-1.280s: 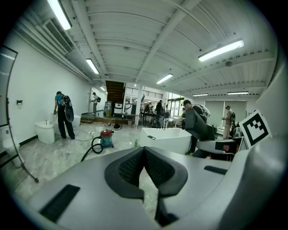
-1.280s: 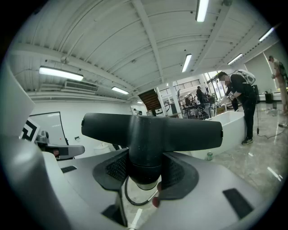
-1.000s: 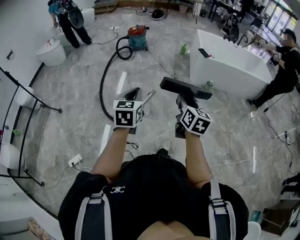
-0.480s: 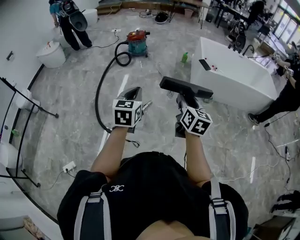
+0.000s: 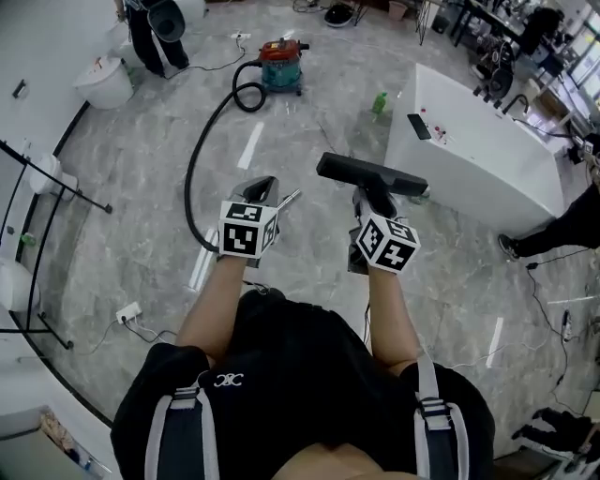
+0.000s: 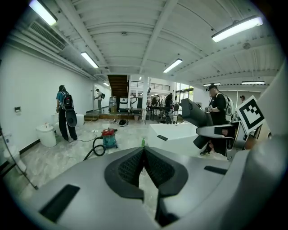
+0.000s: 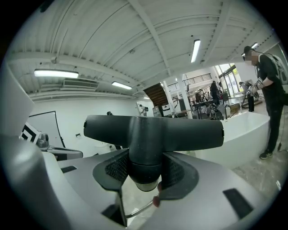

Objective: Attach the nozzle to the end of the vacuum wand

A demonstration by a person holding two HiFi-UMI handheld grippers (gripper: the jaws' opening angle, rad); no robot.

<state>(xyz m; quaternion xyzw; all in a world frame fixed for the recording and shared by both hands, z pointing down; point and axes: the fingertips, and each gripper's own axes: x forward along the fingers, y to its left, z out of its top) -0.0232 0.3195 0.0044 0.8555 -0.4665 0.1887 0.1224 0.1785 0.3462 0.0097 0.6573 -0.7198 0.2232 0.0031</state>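
My right gripper (image 5: 373, 202) is shut on the neck of a black T-shaped nozzle (image 5: 370, 175), whose bar sticks out crosswise past the jaws. In the right gripper view the pads (image 7: 174, 170) press on both sides of the nozzle (image 7: 153, 130) neck. My left gripper (image 5: 262, 193) is level with it on the left, shut with nothing between its jaws (image 6: 144, 164). A silver wand end (image 5: 289, 199) shows just right of the left gripper. I cannot tell whether the wand rests on the floor. The black hose (image 5: 200, 159) runs back to the red and teal vacuum (image 5: 281, 53).
A long white tub (image 5: 478, 150) stands at the right with a green bottle (image 5: 379, 103) beside it. Black racks (image 5: 42, 183) and white fixtures (image 5: 101, 80) line the left wall. A person (image 5: 155, 28) stands far left. A power strip (image 5: 125, 312) and cables lie on the marble floor.
Both grippers have moved together across the floor, keeping their spacing, with the nozzle still gripped. The tub, the vacuum and the power strip have shifted in the head view.
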